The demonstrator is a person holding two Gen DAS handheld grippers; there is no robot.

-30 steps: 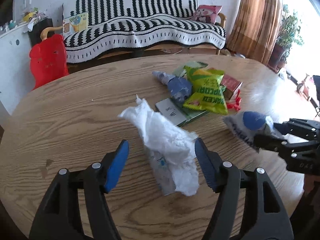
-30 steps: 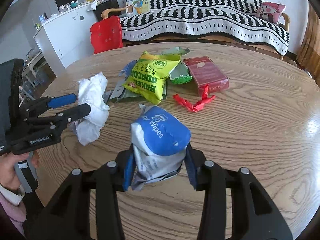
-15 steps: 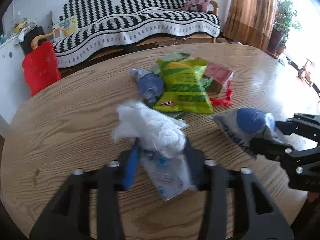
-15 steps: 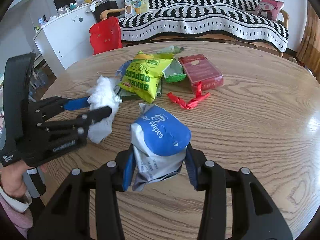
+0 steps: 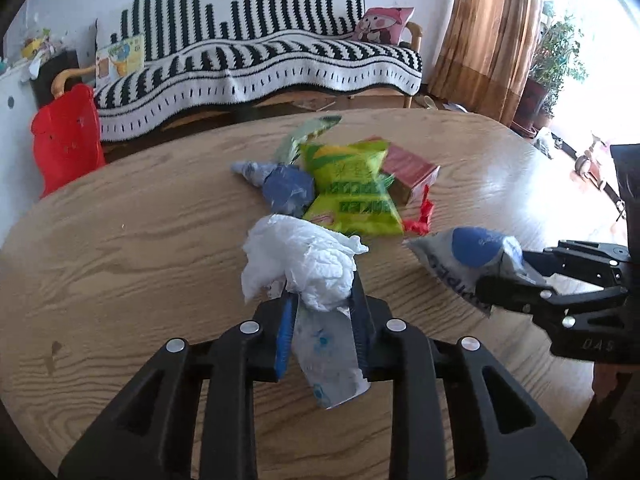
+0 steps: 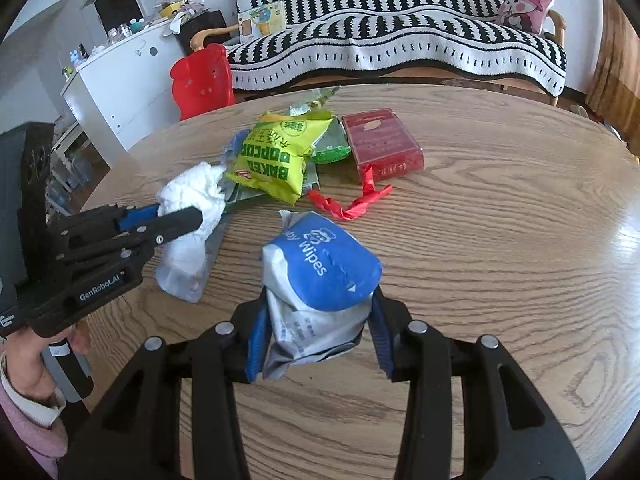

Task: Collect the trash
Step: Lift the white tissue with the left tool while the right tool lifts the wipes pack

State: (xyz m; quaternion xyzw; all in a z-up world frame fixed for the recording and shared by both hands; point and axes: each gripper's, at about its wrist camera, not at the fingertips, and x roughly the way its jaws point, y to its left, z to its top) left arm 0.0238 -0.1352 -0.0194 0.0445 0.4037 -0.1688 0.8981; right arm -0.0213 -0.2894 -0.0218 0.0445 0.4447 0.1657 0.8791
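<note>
My left gripper (image 5: 321,292) is closing its jaws on a crumpled white tissue (image 5: 304,264) bunched with a clear printed wrapper (image 5: 332,356), and the pads press both sides. The right wrist view shows this left gripper (image 6: 178,214) with the tissue (image 6: 192,192) at the pile's left edge. My right gripper (image 6: 318,300) is shut on a blue and silver baby wipes pack (image 6: 320,272), held just above the round wooden table (image 6: 480,260). From the left wrist view, the right gripper (image 5: 504,270) and wipes pack (image 5: 468,252) are at the right.
A trash pile lies mid-table: a yellow-green popcorn bag (image 6: 280,152), a red box (image 6: 380,144), a red ribbon (image 6: 352,204), a green wrapper (image 6: 330,148), a crumpled blue wrapper (image 5: 284,188). Beyond stand a red chair (image 6: 202,80) and a striped sofa (image 6: 400,40). A hand (image 6: 28,368) is at lower left.
The left gripper's jaws went from wide apart to closed on the tissue and wrapper, and it moved toward the pile. The right gripper kept still with the wipes pack.
</note>
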